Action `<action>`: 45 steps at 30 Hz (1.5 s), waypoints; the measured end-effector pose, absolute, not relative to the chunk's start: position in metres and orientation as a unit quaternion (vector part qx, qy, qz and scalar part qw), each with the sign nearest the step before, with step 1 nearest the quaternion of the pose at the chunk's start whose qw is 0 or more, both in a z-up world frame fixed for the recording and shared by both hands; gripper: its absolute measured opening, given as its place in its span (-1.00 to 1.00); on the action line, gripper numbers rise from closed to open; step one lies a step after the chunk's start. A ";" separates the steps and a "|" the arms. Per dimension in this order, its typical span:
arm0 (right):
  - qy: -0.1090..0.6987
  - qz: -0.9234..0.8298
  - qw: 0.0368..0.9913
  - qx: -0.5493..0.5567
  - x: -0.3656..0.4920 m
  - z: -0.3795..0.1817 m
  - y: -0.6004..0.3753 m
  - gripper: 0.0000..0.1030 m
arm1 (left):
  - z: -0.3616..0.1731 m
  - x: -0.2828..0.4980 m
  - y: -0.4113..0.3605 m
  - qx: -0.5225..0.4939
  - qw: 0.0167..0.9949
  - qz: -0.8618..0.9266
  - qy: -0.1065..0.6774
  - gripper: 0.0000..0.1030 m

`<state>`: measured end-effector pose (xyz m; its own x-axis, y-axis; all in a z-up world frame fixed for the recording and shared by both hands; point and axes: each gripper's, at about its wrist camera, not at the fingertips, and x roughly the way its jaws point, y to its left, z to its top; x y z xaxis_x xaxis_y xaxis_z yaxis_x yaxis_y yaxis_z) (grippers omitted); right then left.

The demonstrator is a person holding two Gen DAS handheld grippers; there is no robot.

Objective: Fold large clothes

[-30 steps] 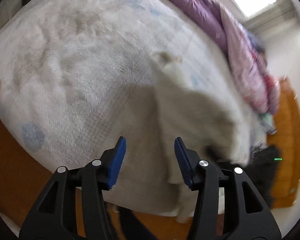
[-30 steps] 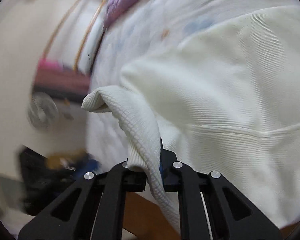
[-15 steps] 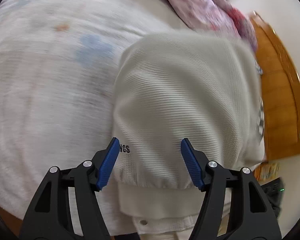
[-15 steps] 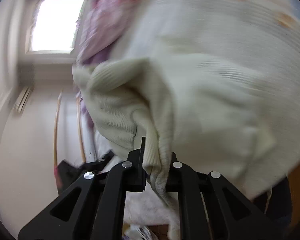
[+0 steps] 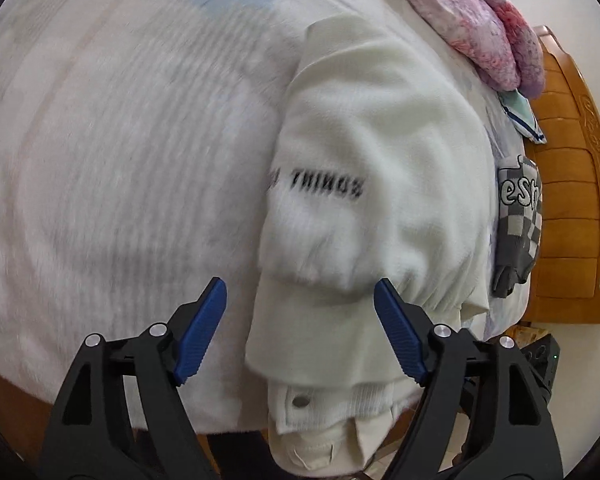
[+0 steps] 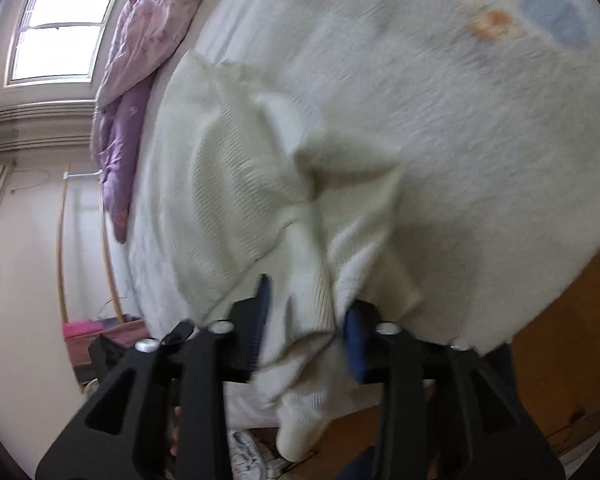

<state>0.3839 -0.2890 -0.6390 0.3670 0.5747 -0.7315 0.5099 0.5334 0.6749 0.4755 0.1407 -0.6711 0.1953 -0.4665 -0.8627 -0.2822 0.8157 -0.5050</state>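
A cream sweatshirt [image 5: 380, 140] with black lettering lies folded on the white fleece bedspread [image 5: 120, 140], its hem and a snap-buttoned layer hanging off the near edge. My left gripper [image 5: 300, 300] hovers over that near edge, jaws wide and still opening, with nothing pinched. In the right wrist view the same sweatshirt [image 6: 240, 184] lies bunched. Its ribbed sleeve end [image 6: 312, 312] hangs loose between the jaws of my right gripper [image 6: 306, 330], which are opening and no longer press on it.
A pink and purple quilt [image 5: 480, 28] is heaped along the far side of the bed. A grey checkered garment [image 5: 520, 216] lies beside the wooden bed board [image 5: 568, 200]. The right wrist view shows a window [image 6: 60, 28] and shoes on the floor [image 6: 248, 456].
The right gripper swung the sleeve over the sweatshirt, then let go of it. The left gripper moved in low over the folded hem and spread its jaws wider.
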 end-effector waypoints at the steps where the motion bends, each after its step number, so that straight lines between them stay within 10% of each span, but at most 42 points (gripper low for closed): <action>1: 0.559 0.019 0.672 0.486 0.383 -0.644 -0.293 -0.06 | -0.673 0.471 0.141 -0.306 0.708 -0.062 0.634 0.51; 12: 0.596 0.079 0.609 0.517 0.430 -0.711 -0.287 0.46 | -0.704 0.461 0.123 -0.318 0.681 -0.070 0.657 0.64; 32: 0.545 0.107 0.557 0.617 0.464 -0.731 -0.253 0.11 | -0.733 0.495 0.097 -0.419 0.629 -0.079 0.650 0.77; 35: 0.543 0.103 0.553 0.623 0.462 -0.720 -0.250 -0.43 | -0.725 0.497 0.096 -0.412 0.633 -0.091 0.649 0.23; 38: 0.557 0.089 0.579 0.589 0.465 -0.689 -0.249 -0.54 | -0.702 0.499 0.091 -0.388 0.640 -0.108 0.655 -0.31; 45: 0.559 0.086 0.667 0.485 0.515 -0.572 -0.227 -0.61 | -0.606 0.526 0.088 -0.325 0.679 -0.168 0.636 -0.45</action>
<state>0.5146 -0.2271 -0.5724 0.3604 0.6567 -0.6624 0.4279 0.5146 0.7430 0.5261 0.0884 -0.6063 0.1344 -0.6421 -0.7548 -0.1849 0.7321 -0.6557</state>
